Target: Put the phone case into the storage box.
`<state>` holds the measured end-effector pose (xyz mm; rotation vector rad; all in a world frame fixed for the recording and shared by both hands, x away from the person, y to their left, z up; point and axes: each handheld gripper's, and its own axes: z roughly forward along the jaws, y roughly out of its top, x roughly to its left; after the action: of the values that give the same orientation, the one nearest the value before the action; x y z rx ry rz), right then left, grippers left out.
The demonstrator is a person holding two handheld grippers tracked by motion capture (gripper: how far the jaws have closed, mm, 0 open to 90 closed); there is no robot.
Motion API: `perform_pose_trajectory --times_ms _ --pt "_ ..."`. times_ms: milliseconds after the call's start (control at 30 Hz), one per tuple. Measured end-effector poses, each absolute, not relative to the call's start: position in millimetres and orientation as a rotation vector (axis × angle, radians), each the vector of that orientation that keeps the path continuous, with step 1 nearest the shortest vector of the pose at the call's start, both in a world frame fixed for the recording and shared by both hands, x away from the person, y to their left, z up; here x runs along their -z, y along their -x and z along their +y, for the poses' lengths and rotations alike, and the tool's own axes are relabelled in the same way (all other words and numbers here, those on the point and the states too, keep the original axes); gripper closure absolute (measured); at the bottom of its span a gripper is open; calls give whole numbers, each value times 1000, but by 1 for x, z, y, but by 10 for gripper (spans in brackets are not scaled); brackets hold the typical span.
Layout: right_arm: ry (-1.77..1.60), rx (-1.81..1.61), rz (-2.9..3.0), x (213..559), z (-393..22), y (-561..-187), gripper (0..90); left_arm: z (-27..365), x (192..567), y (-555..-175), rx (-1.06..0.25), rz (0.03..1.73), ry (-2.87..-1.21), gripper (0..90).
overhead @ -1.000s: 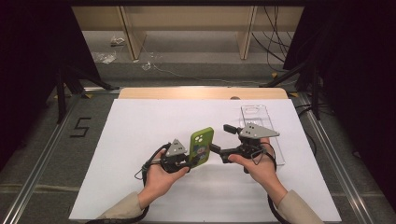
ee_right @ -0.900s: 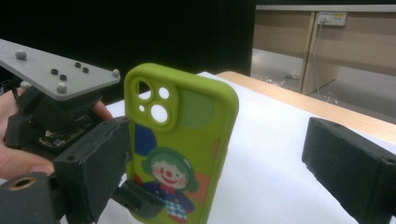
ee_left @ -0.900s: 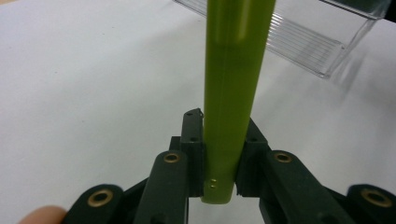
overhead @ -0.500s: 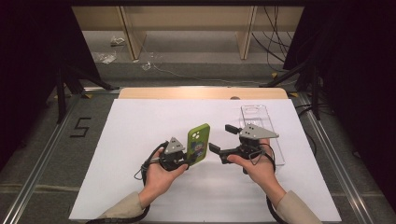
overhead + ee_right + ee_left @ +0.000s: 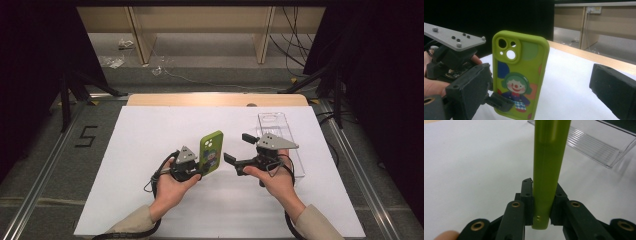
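high view: the left gripper [image 5: 196,169] has its fingers clamped on the bottom end of the green phone case [image 5: 211,151], holding it upright just left of centre frame, above the white table [image 5: 150,130]. the right gripper [image 5: 239,150] sits just right of it, fingers spread wide with nothing between them, not touching the case. the clear tray [image 5: 295,145] at centre right looks empty. my guess: the case is picked up and held on one side, and whatever comes next for it is still to do. versus a second ago, the right fingers have just been opening wider and are clear of the case; both hands are otherwise in the same spot.
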<state>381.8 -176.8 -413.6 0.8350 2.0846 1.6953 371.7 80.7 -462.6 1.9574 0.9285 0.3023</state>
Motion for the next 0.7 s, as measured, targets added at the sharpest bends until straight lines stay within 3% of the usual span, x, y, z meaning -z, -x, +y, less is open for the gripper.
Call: perform_pose_trajectory --times_ms 700 --pt "-868 -1690 2048 413 -175 -382 32 66 461 -373 -310 906 -1953 765"
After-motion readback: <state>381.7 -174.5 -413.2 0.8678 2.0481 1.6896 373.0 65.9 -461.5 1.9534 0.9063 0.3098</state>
